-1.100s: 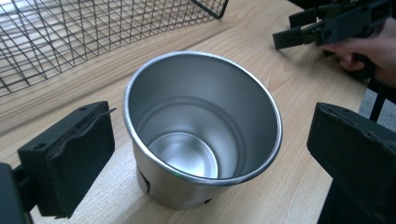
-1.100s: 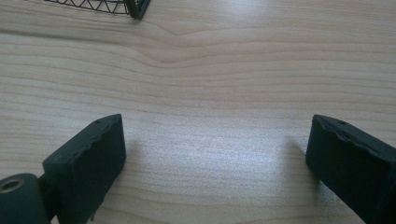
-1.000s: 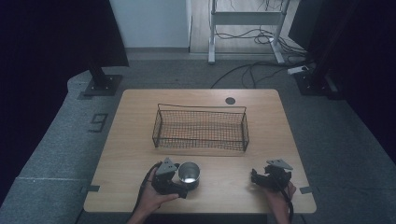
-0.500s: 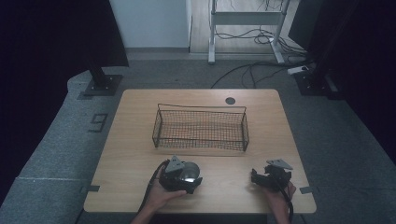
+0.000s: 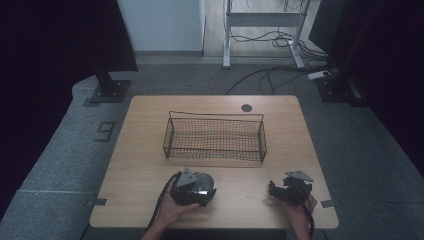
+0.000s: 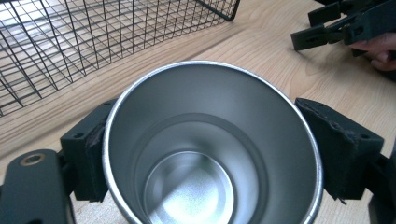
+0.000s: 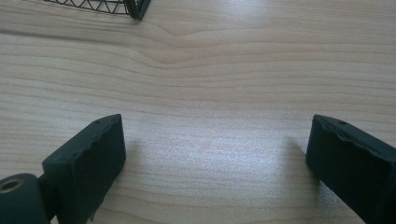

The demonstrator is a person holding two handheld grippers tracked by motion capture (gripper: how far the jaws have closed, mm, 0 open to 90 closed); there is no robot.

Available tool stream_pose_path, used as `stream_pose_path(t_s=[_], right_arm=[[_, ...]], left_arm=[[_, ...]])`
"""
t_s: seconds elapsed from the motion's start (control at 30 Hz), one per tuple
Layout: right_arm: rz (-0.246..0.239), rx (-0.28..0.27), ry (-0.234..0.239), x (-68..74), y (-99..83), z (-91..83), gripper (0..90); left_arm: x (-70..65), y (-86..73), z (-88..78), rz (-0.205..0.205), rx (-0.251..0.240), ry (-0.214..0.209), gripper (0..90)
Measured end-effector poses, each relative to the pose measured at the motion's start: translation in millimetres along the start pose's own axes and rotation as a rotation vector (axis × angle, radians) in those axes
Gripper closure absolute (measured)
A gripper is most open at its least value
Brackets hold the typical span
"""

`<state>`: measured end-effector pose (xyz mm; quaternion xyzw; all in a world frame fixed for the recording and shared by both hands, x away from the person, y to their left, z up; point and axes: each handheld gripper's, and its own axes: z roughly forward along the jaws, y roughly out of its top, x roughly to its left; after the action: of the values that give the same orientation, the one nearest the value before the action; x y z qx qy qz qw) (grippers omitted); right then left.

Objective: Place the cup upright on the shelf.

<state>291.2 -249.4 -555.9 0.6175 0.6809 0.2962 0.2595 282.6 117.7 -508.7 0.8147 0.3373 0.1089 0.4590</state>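
Left claw [image 6: 205,154] clamps an empty steel cup [image 6: 210,149]; right claw [image 7: 215,158] gapes wide; the wire basket [image 5: 215,137] seems empty.

We see a shiny steel cup [image 6: 210,154], round, open mouth up, empty inside, upright on the tabletop [image 5: 150,165] near its front edge, left of centre. In the left gripper view its rim sits between two black pads [image 6: 343,149], each touching the cup wall on opposite sides. Interior is brushed metal with a stepped, brighter bottom.

We see a black wire basket [image 5: 215,136], rectangular, open top, upright, empty as far as we can tell, at the middle of the tabletop, long side parallel to the front edge. The cup [image 5: 202,184] stands in front of the basket, near it but apart.
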Motion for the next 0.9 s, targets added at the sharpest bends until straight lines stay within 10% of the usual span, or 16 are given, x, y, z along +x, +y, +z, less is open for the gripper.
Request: stream_pose_path(t_s=[0.9], right_arm=[[-0.003,-0.003,0.002,-1.2,-0.3,-0.3,5.6]], left_arm=[[9.4,26.5,-28.0,-0.055,-0.047,0.038,14.6]])
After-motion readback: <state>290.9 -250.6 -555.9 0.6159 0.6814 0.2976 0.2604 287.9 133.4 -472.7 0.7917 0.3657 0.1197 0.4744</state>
